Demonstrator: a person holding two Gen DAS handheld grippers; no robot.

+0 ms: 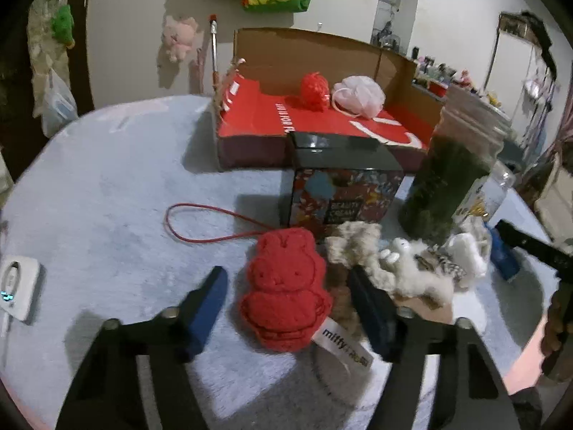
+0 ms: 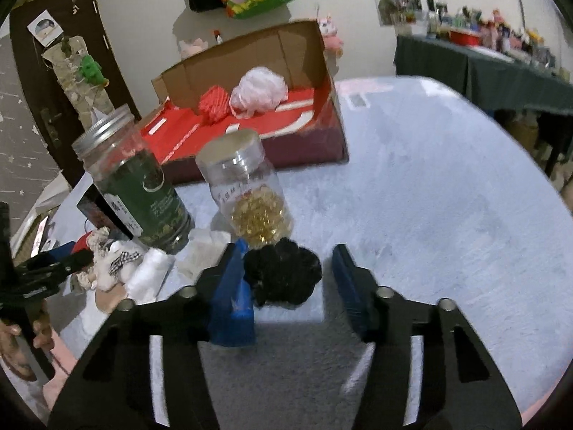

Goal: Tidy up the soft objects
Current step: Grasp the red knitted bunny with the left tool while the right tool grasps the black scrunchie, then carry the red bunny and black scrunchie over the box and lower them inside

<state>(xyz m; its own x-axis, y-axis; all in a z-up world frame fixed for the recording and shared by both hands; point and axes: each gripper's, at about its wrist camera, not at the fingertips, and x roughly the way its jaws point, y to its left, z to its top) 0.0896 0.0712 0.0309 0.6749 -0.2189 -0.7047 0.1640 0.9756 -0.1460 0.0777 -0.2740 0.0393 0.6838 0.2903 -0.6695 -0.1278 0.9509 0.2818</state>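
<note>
Left gripper (image 1: pixel 286 297): we straddle the red knitted toy (image 1: pixel 284 292) with our jaws apart; neither pad presses on it, and the right finger sits against the beige plush (image 1: pixel 352 247) beside it.
Right gripper (image 2: pixel 288 276): we bracket the black scrunchie (image 2: pixel 283 274), jaws apart; the left pad touches or nearly touches it, the right pad stands clear.
Where the soft things lie: both rest on the pale blue table cover (image 1: pixel 107 186), in front of the jars and the printed box (image 1: pixel 343 193).
Destination, as we judge it: the red cardboard box (image 1: pixel 315 122), where a red yarn ball (image 1: pixel 314 90) and a pink mesh puff (image 1: pixel 360 95) already sit.
Closing well: we centre each item before squeezing, so the toy's body and not its white tag (image 1: pixel 340 345) is caught.
Watch for: the red cord loop (image 1: pixel 200 224) trailing behind the toy, and the capsule jar (image 2: pixel 250 193) just behind the scrunchie.
Lift: we rise straight up before crossing over the jars.
</note>
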